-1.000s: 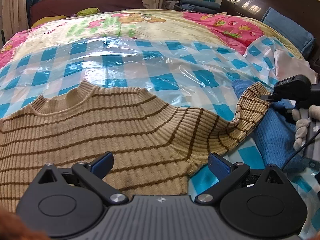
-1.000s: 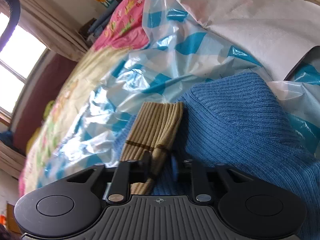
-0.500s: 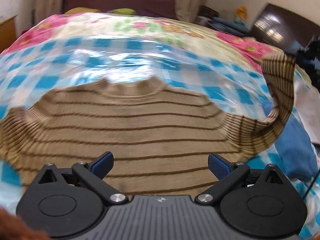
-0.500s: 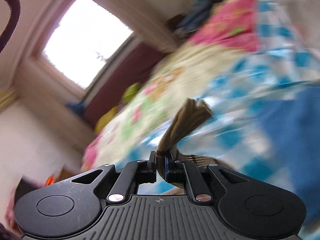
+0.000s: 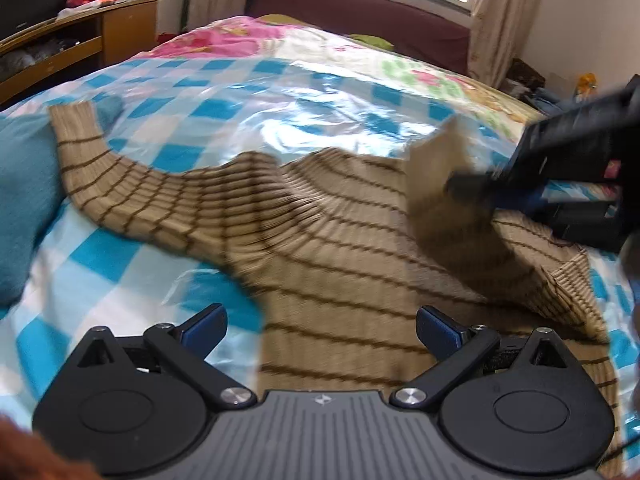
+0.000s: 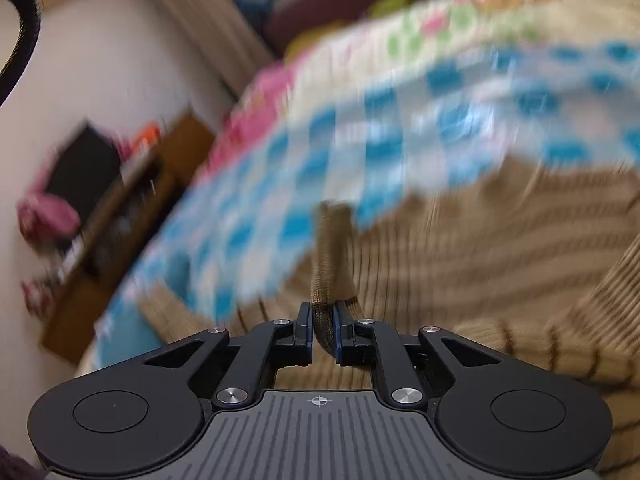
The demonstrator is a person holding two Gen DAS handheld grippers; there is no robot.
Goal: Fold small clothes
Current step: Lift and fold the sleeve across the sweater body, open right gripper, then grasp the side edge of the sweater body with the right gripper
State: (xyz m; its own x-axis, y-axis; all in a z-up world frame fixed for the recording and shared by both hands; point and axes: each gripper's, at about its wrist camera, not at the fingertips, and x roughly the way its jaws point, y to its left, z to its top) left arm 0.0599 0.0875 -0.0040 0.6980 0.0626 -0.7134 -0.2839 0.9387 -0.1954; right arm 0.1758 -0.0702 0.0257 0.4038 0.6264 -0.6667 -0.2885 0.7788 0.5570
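Observation:
A tan sweater with thin brown stripes [image 5: 340,248] lies flat on the bed's blue-checked plastic sheet [image 5: 240,92]. Its left sleeve [image 5: 80,140] stretches out toward the far left. My left gripper [image 5: 322,320] hovers open just above the sweater's lower body, nothing between its fingers. My right gripper [image 5: 472,188] comes in from the right, holding the other sleeve's cuff [image 5: 436,164] lifted over the chest, the sleeve folded back across the body. In the right wrist view the cuff [image 6: 332,248] stands pinched between the pads of the right gripper [image 6: 323,320], whose jaws are starting to open.
A teal knit garment [image 5: 20,200] lies at the left, partly under the outstretched sleeve. A wooden desk [image 5: 60,40] stands beyond the bed's left side. A floral quilt [image 5: 400,64] covers the far half of the bed, below a window.
My right gripper has carried the right sleeve up off the blue sweater and swung it left over the tan sweater's body. My left gripper has slid left, still open.

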